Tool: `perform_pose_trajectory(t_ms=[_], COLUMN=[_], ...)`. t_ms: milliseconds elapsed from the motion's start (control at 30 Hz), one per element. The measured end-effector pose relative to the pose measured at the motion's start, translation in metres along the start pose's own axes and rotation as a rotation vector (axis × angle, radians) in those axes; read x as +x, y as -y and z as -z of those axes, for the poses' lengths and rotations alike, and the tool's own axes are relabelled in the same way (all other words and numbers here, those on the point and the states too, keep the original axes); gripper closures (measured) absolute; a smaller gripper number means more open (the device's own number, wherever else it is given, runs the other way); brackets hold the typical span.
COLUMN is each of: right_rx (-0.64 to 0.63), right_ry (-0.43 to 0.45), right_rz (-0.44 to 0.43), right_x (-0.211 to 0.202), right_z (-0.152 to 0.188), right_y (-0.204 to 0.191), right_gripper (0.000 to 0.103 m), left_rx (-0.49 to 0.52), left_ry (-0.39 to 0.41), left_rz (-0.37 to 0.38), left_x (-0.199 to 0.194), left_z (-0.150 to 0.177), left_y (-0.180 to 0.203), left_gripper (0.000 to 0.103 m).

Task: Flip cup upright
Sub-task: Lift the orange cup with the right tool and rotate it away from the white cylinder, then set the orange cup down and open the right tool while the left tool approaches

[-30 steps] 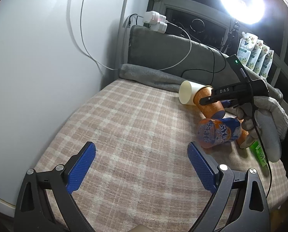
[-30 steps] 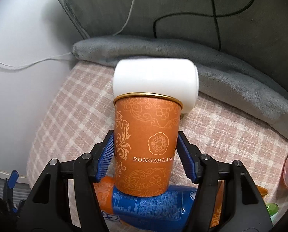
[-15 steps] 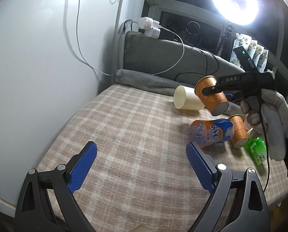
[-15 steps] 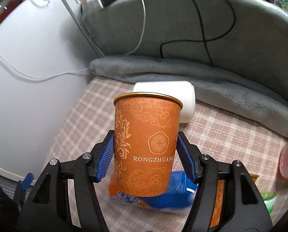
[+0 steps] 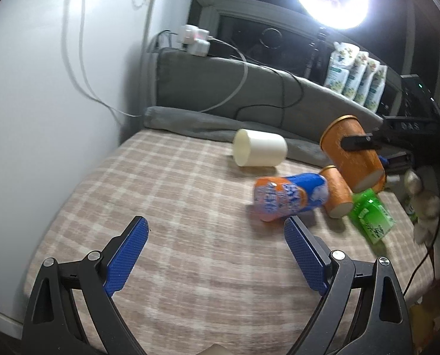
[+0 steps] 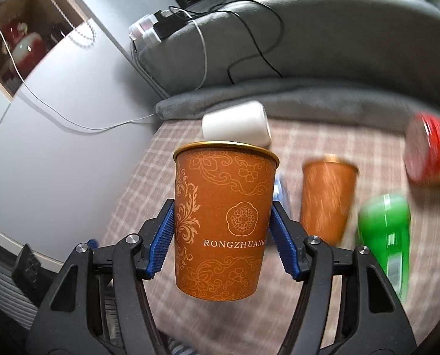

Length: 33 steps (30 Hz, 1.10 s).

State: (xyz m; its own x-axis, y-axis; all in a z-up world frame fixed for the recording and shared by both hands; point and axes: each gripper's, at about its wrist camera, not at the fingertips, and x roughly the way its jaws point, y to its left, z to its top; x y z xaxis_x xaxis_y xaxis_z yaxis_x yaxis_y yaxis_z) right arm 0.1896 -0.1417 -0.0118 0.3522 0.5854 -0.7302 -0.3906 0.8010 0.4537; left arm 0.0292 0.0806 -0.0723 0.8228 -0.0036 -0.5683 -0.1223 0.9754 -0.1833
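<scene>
On a plaid-covered bed, the left gripper hovers with its ribbed blue jaws spread wide and empty. Farther along, a smooth white cup lies on its side against a grey blanket roll. Beside it rest a glossy blue-and-orange can, a second orange paper cup and a green bottle, all toppled. At far right, the right gripper has its jaws closed on the waist of the orange cup, a tapered paper vessel with a gold rim and floral print.

A second ago that cup sat low, just above the can; now it is lifted well clear of the bedding and swung away, so the second orange cup and a red can come into the right wrist view. Seen from the left wrist camera, the cup tilts, mouth up and base angled down. The flip looks largely made; levelling it and setting it on the soft, yielding cover likely remains.
</scene>
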Motion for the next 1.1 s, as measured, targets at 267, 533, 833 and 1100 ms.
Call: perform_pose_trajectory(t_ms=[267,533,833,1100], right_rx=[0.153,0.261,0.285,0.247], right_ry=[-0.038,-0.075,-0.041,0.075], right_rz=[-0.031,-0.031,-0.008,0.013], right_x=[-0.003,0.007,-0.001,-0.040], right_z=[0.058,0.088,0.094,0.099], right_y=[0.031,0.057,0.072,0.069], right_gripper=[0.038,0.035,0.023,0.023], left_rx=[0.031,0.033,0.032,0.030], left_ry=[-0.042,-0.107,-0.167,-0.256], left_rz=[0.086,0.178,0.253,0.345], left_x=[0.007,0.017,0.026,0.044], left_z=[0.004,0.007,0.005,0.001], left_y=[0.027,0.048,0.069,0.083], left_gripper=[0.013,0.015,0.015,0.015])
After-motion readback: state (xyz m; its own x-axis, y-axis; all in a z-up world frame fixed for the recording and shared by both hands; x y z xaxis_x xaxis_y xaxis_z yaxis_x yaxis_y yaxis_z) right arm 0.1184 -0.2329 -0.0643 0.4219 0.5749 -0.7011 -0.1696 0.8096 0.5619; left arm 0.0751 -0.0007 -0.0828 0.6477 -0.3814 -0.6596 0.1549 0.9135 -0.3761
